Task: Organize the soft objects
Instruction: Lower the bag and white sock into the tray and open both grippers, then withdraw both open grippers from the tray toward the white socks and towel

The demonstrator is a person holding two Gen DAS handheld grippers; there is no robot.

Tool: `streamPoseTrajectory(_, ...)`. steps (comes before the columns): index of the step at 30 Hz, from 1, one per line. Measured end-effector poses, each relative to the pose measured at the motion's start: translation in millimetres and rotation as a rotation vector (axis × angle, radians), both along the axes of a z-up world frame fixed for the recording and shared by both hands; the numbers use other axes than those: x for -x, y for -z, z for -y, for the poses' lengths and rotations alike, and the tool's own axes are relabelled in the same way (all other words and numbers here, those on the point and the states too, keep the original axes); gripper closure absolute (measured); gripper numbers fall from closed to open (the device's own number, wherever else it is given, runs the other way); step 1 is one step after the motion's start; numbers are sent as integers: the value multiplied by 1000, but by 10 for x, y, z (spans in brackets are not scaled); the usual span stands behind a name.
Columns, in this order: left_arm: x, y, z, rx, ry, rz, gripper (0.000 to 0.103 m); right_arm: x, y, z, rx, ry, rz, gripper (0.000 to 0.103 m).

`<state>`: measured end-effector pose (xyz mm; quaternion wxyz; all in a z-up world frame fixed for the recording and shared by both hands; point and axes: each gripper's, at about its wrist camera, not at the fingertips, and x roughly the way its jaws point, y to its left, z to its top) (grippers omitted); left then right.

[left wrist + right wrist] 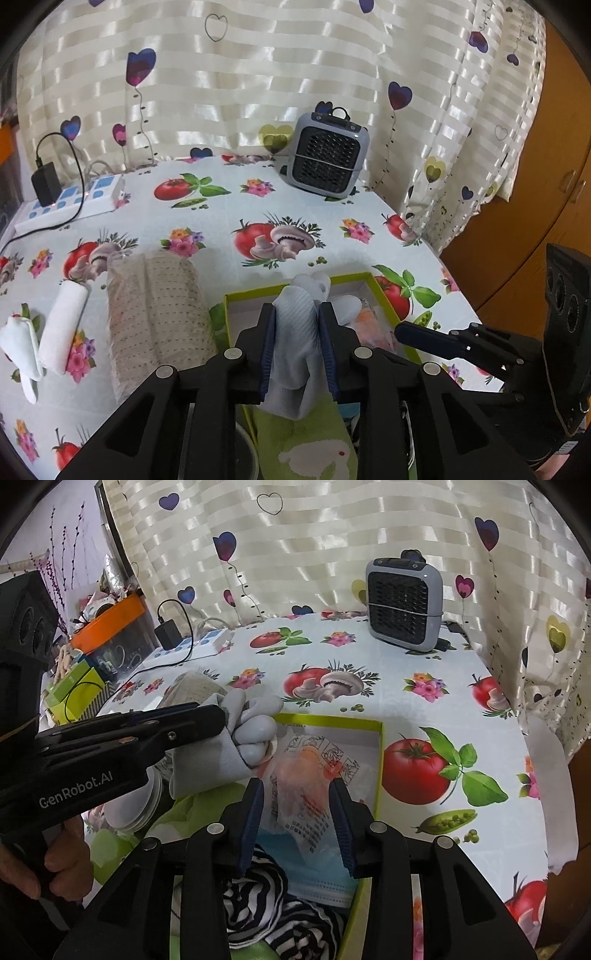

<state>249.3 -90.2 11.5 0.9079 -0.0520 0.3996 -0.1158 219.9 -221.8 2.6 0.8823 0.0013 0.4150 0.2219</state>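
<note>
Box: a green-rimmed box [378,760] is sitting on the surface, under both tongs.
Contents: a printed plastic packet [314,775], blue mask [317,886] and striped cloth [258,897] are lying inside.
Left tongs [298,332]: clenching a grey sock bundle [295,321] above the box.
Right tongs [295,823]: released, hovering over the packet.

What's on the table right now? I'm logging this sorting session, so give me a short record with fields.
surface: table with vegetable-print cloth
container: yellow-green box
left gripper: grey sock between its pads, over the box
right gripper: open, above a plastic packet in the box
outside box: two white rolled cloths, beige dotted roll
background: grey fan, power strip
</note>
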Motion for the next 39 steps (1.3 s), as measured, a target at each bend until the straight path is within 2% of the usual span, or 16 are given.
streamPoseTrajectory(17,189,-113,-48,-45,-31,33,78,236,-157,-3,14,5,34,65)
streamPoseTrajectory(22,368,-190,-70,-67,-54,51,69,367,-227,-4,6,5,48,65)
streamPoseTrajectory(39,1052,-468,-209,-127,-122,121,66,878,-485,-86,-13,-21,107,65)
